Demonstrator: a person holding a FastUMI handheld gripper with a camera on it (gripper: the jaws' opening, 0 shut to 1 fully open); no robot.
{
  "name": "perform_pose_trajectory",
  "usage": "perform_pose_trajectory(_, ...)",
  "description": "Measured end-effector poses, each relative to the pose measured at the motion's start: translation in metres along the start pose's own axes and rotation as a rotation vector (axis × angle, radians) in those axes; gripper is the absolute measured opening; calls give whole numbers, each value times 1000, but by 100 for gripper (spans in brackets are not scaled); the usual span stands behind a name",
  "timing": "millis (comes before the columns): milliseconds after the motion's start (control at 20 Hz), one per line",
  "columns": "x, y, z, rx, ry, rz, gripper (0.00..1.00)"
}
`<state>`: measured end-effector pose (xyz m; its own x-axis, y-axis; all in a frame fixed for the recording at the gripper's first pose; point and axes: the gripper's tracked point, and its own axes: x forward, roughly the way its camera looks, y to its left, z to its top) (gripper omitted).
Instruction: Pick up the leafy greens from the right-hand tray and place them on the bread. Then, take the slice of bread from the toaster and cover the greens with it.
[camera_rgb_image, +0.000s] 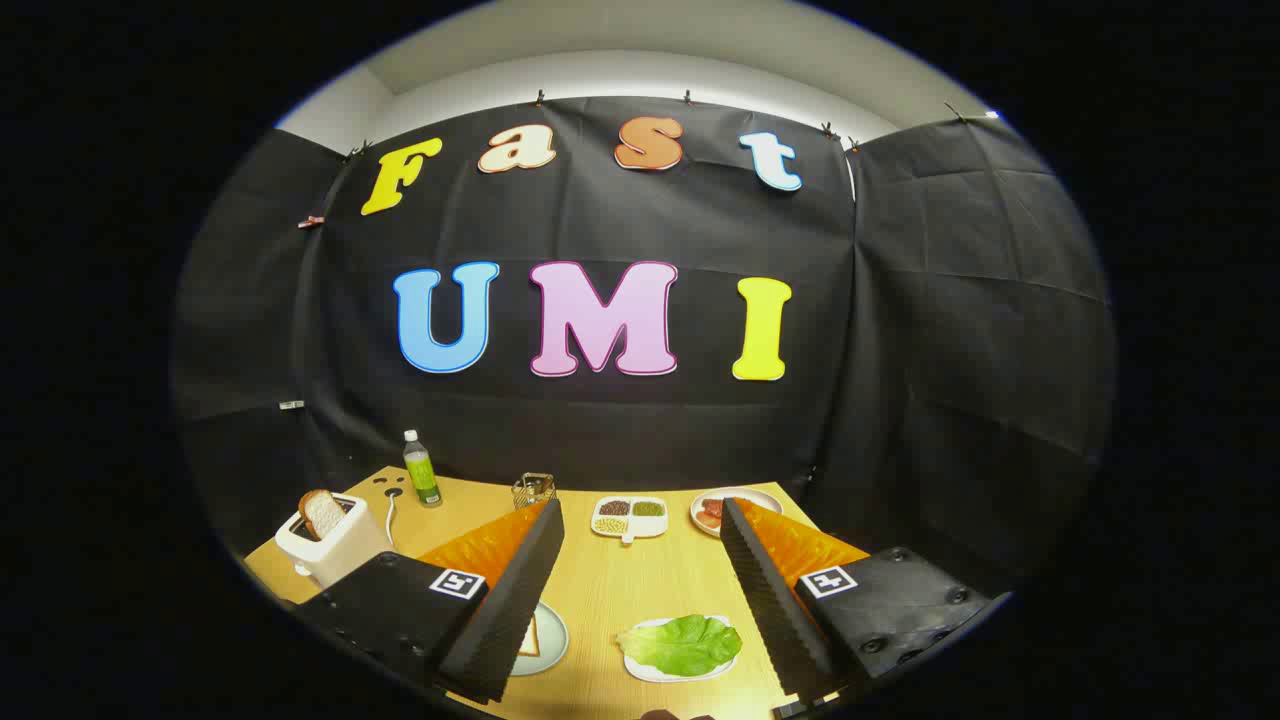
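My gripper (640, 520) is open, its two ribbed fingers spread wide above the wooden table (640, 590) with nothing between them. The leafy greens (682, 643) lie on a white tray (650, 671) low between the fingers, close to the right finger. A slice of bread (529, 637) rests on a pale round plate (553, 640), partly hidden behind the left finger (510, 600). A white toaster (330, 545) stands beyond the left finger, with a brown slice of bread (322, 513) sticking up out of its slot.
Along the back of the table stand a green bottle (421, 470), a small wire basket (534, 489), a white divided dish of beans (630, 517) and a plate of pink food (715, 510). The toaster's cord (390, 515) runs toward a hole in the table.
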<state>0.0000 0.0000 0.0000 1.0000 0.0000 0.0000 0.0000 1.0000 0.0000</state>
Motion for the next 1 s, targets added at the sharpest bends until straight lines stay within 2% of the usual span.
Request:
perform_pose_trajectory(400, 4, 2, -10, 5, 32, 35, 98)
perform_pose_trajectory(1000, 20, -1, -20, -1, 64, 46, 98)
